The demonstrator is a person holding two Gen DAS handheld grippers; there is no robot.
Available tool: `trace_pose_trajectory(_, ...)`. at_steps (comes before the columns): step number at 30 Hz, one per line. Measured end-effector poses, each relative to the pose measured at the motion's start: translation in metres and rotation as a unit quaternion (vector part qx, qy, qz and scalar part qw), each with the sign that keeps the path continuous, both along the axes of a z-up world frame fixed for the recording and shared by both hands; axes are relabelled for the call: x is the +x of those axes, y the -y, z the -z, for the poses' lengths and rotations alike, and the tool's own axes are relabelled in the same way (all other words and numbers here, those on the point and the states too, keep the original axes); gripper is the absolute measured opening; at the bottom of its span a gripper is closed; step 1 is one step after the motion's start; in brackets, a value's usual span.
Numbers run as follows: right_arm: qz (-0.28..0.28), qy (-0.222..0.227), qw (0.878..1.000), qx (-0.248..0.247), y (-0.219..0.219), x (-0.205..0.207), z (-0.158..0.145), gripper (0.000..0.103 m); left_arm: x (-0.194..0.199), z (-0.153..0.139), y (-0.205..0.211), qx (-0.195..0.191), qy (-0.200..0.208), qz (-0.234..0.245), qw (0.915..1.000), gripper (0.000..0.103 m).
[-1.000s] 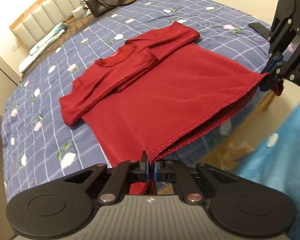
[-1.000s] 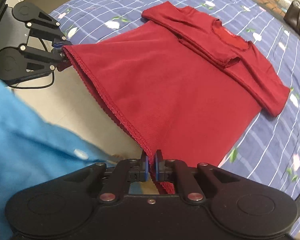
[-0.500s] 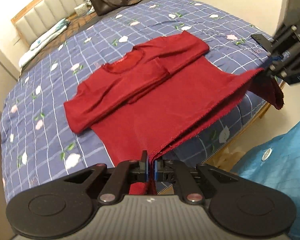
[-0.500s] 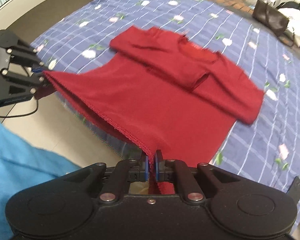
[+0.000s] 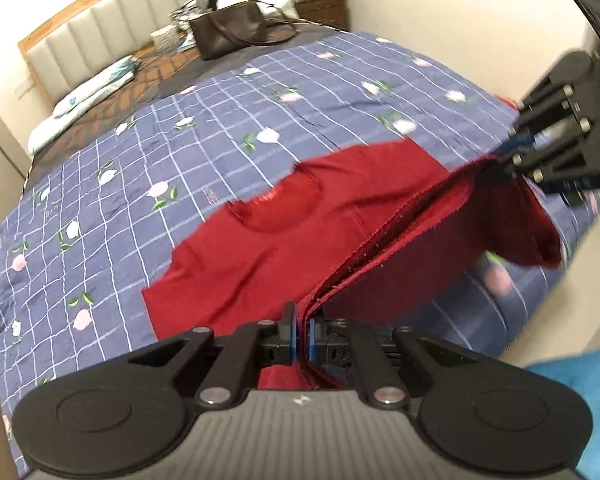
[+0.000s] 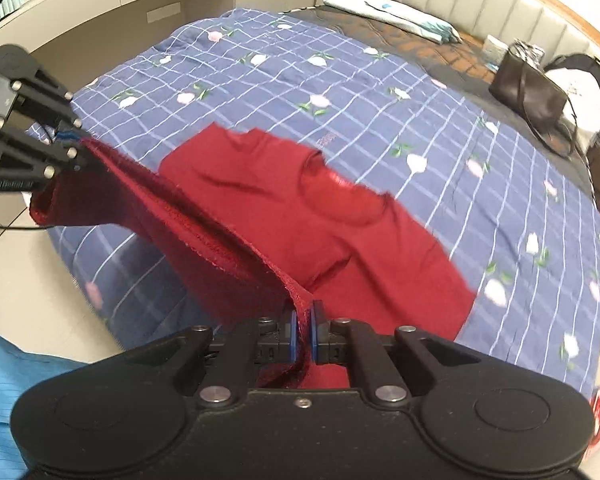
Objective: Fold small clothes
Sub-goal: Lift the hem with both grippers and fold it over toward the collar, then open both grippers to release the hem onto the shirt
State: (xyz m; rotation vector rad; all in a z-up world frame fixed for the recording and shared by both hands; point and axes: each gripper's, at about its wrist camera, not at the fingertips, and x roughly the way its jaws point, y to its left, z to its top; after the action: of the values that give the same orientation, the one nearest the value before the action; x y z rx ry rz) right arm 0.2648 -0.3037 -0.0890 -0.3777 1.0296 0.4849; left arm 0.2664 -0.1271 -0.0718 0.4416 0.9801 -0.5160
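Red knit fabric fills both views: a long-sleeved red top (image 5: 268, 252) lies on the bed (image 5: 148, 168), its neckline and folded-in sleeves flat on the blue checked floral bedspread (image 6: 340, 92) while I hold its bottom hem up off the bed. My left hand-held gripper (image 5: 302, 334) is clamped narrow on one corner of the hem, the blue pads pressing the stacked red layers between them. My right hand-held gripper (image 6: 305, 334) is closed the same way on the other corner, with a fold of cloth hanging below the pads. Between the two, the hem (image 6: 204, 220) runs as a raised, slightly sagging edge above the body of the top (its stitched border shows in both wrist views). In the left wrist view the right hand-held gripper (image 5: 504, 160) shows at the right edge, cloth drooping beneath it near the side of the bed; in the right wrist view the left hand-held gripper (image 6: 78, 142) shows at the left edge in the same pose. Both frames are blurred, so finer detail in the cloth is hard to tell. Farther up the bed, near the padded headboard (image 5: 112, 28), sits a dark brown handbag (image 5: 228, 28) beside a pile of clothing, and a pale pillow (image 6: 388, 12) lies along the headboard. My blue sleeve (image 6: 16, 376) shows at the lower corner.
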Motion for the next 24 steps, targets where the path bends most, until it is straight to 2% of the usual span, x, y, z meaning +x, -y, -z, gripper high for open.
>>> trace_pose_trajectory(3, -0.009, -0.007, 1.0, -0.001, 0.003, 0.043, 0.005, 0.006, 0.048, 0.002, -0.001, -0.019, -0.023, -0.022, 0.9993, 0.005)
trace_pose_trajectory(6, -0.018, -0.014, 1.0, -0.004, 0.004, 0.089, 0.016, 0.006, 0.097, 0.013, 0.001, -0.014, -0.035, -0.028, 0.9989, 0.005)
trace_pose_trajectory(13, 0.003, -0.067, 0.998, 0.017, 0.02, 0.189, 0.057, 0.007, 0.191, 0.061, 0.006, -0.008, -0.082, -0.053, 0.9952, 0.005)
trace_pose_trajectory(20, 0.038, -0.113, 0.992, 0.042, 0.027, 0.247, 0.101, 0.008, 0.24, 0.104, 0.002, -0.014, -0.124, -0.107, 0.9864, 0.006)
trace_pose_trajectory(23, 0.054, -0.119, 0.99, 0.051, 0.029, 0.256, 0.112, 0.014, 0.253, 0.116, 0.0, -0.023, -0.137, -0.141, 0.9802, 0.009)
trace_pose_trajectory(24, 0.06, -0.12, 0.99, 0.053, 0.03, 0.259, 0.115, 0.017, 0.256, 0.119, -0.002, -0.026, -0.138, -0.153, 0.9782, 0.015)
